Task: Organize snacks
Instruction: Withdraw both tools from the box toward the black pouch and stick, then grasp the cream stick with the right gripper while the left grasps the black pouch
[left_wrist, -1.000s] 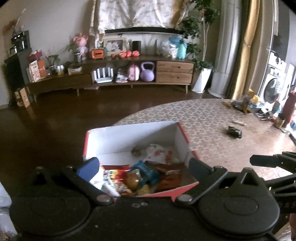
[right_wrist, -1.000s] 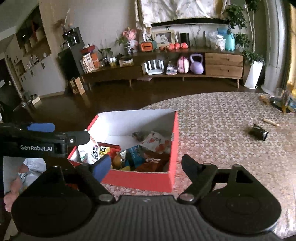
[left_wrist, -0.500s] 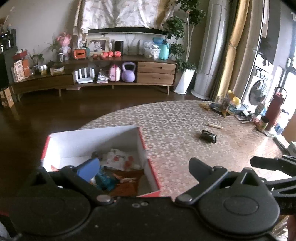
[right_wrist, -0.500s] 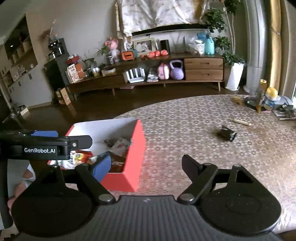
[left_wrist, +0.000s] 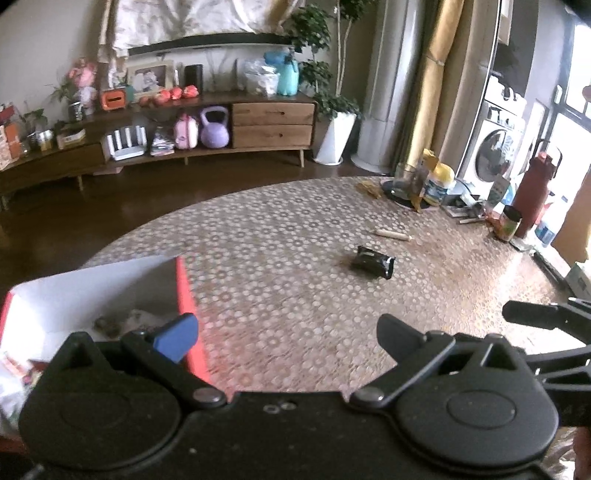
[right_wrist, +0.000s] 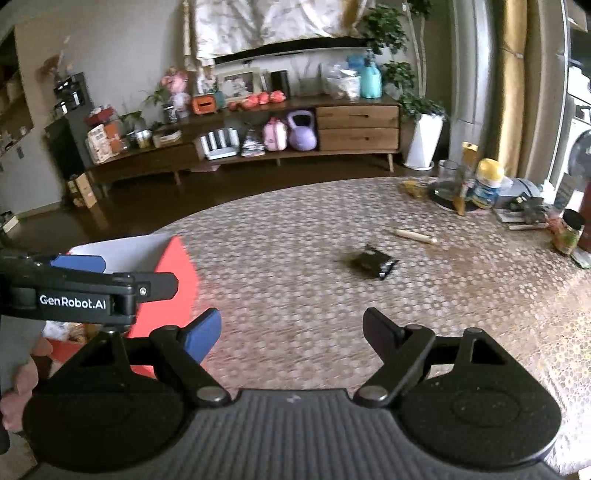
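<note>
A round table wears a honeycomb-patterned cloth. A glossy dark packet (crinkled, oblong) lies alone at mid-table. A red cardboard box, white inside, holds snacks at the left edge. Both the left gripper and right gripper gape wide, empty, above bare cloth.

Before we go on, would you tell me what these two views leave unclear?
- Box contents: left wrist view, mostly hidden behind the left gripper and cut by the frame edge.
- Red box: right wrist view, inside blocked by the other gripper's arm.
- Black packet: both views, print too small and blurred to read.
- Jar label: too small to read.
</note>
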